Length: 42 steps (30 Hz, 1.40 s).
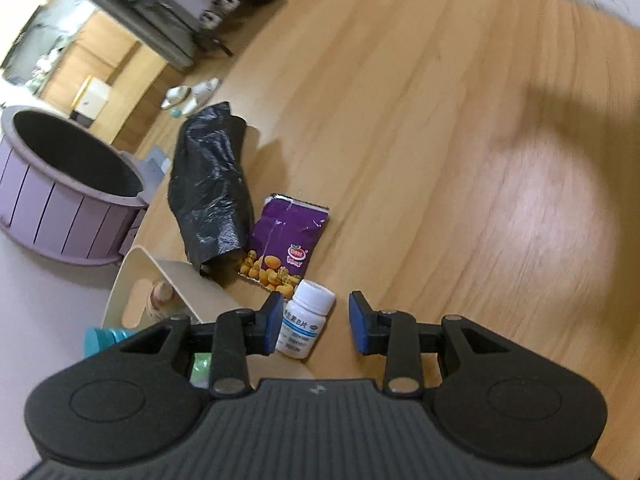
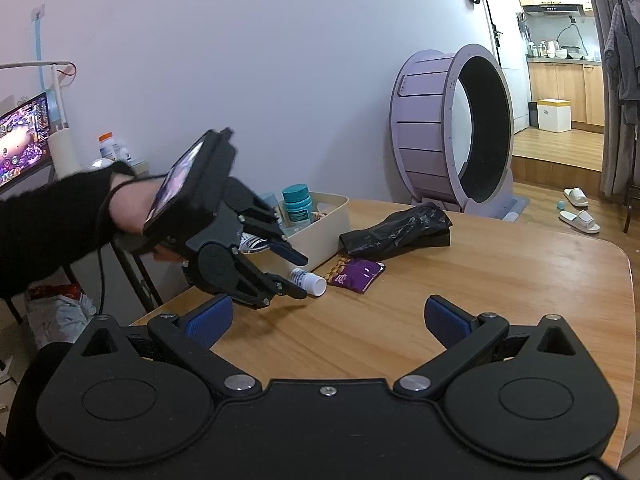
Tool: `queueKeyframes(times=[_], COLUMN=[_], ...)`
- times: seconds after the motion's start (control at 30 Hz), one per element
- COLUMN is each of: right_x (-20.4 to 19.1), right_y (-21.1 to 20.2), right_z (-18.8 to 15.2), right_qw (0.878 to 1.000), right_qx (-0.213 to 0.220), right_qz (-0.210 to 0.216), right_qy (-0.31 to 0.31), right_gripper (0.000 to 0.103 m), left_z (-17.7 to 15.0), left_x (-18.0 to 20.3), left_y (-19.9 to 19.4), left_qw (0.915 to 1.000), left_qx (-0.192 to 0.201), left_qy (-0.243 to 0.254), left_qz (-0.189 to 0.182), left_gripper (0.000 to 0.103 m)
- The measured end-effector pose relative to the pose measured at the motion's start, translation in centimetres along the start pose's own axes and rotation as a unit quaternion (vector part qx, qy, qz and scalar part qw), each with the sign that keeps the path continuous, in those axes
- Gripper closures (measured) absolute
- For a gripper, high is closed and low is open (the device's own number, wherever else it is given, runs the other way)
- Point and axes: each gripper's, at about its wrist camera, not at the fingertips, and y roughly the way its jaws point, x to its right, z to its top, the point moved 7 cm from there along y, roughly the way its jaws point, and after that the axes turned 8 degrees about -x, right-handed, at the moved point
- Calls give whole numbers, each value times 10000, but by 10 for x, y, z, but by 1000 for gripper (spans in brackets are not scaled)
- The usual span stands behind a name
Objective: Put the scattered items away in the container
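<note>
The left gripper (image 1: pixel 313 324) hangs low over the table (image 1: pixel 460 160) with its jaws released and spread a little wider than the white pill bottle (image 1: pixel 305 324) lying on its side between them; the left blue pad (image 1: pixel 271 326) sits just beside or against the bottle, which of the two cannot be told, while the right pad stands apart from it. The bottle's white label carries blue Chinese print ending in "B片"; the smaller lines are too blurred to read. Just beyond it lies a purple snack packet (image 1: pixel 286 240) printed with yellow pieces and a small red logo whose letters cannot be made out. A crumpled black plastic bag (image 1: pixel 212 188) lies beside the packet, its near end touching it. To the left at the table's edge stands the cream container (image 1: pixel 188 280); from the right wrist view a teal-capped bottle (image 2: pixel 297 204) stands inside it. The right gripper (image 2: pixel 326 320) hovers above the table with its jaws wide apart, holding nothing. A lilac wheel (image 2: pixel 452 128) stands against the wall beyond the table.
</note>
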Motion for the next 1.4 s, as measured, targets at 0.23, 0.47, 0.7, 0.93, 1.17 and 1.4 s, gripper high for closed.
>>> queueKeyframes(times=[0.23, 0.47, 0.7, 0.93, 1.17, 1.4], right_x=[0, -1, -1, -1, -1, -4], right_y=[-1, -2, -2, 0, -2, -3], right_z=[-1, -1, -1, 0, 0, 0], right_qw=[10000, 10000, 10000, 10000, 10000, 10000], right_qx=[-13, -18, -15, -21, -8, 2], right_qz=[-5, 0, 10, 20, 46, 81], right_qy=[-5, -13, -13, -22, -26, -54], right_gripper=[0, 0, 0, 0, 0, 0], left_z=[3, 7, 6, 3, -2, -25], left_x=[2, -5, -1, 4, -4, -21], left_y=[16, 23, 22, 11, -27, -78], left_qw=[9986, 9984, 9981, 9989, 9987, 9834], left_qx=[-324, -406, -360, -50, 493, 1280], left_qy=[402, 399, 486, 465, 13, -1249], left_qz=[-64, -26, -113, -91, 113, 317], left_gripper=[68, 69, 77, 78, 78, 78])
